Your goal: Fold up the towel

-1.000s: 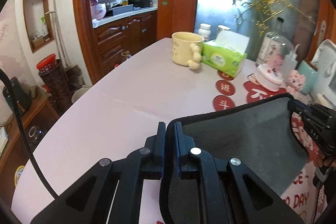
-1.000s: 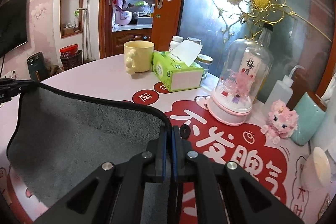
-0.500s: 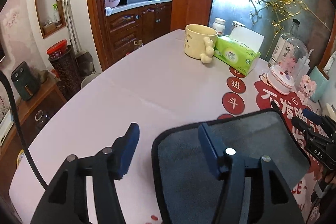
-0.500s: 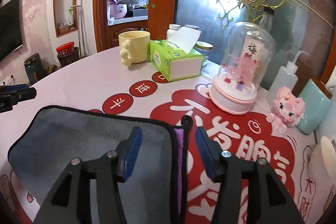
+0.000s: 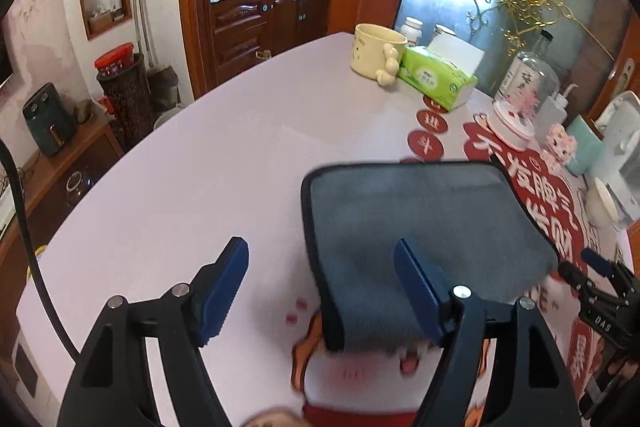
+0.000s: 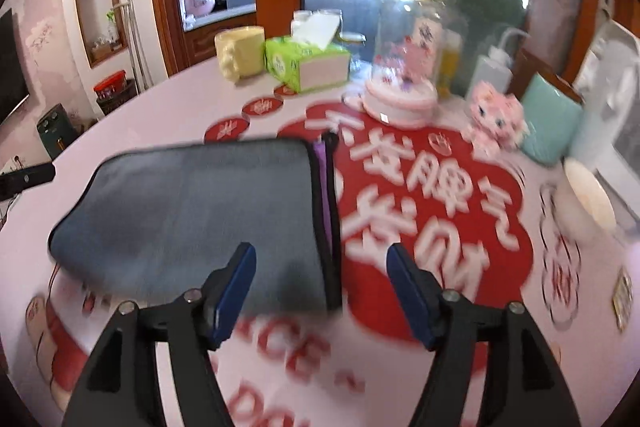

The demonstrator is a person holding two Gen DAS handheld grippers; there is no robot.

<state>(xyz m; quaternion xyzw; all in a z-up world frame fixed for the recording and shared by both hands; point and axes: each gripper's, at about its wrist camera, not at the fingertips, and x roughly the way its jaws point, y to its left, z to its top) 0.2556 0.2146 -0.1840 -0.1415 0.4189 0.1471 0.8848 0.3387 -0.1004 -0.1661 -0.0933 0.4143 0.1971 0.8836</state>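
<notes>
The grey towel (image 5: pixel 420 227), folded flat with black-bound edges and a purple strip showing at its right side, lies on the pale surface (image 5: pixel 200 167) with bare room to its left. The left gripper (image 5: pixel 320 267) and right gripper (image 6: pixel 320 267) both have blue-padded fingers (image 6: pixel 236 279) spread wide, holding nothing. Red printed Chinese characters border the towel's right edge.

Right wrist view is motion-blurred; the red lettering (image 6: pixel 420 195) at centre right and the glass dome (image 6: pixel 412 39) smear
</notes>
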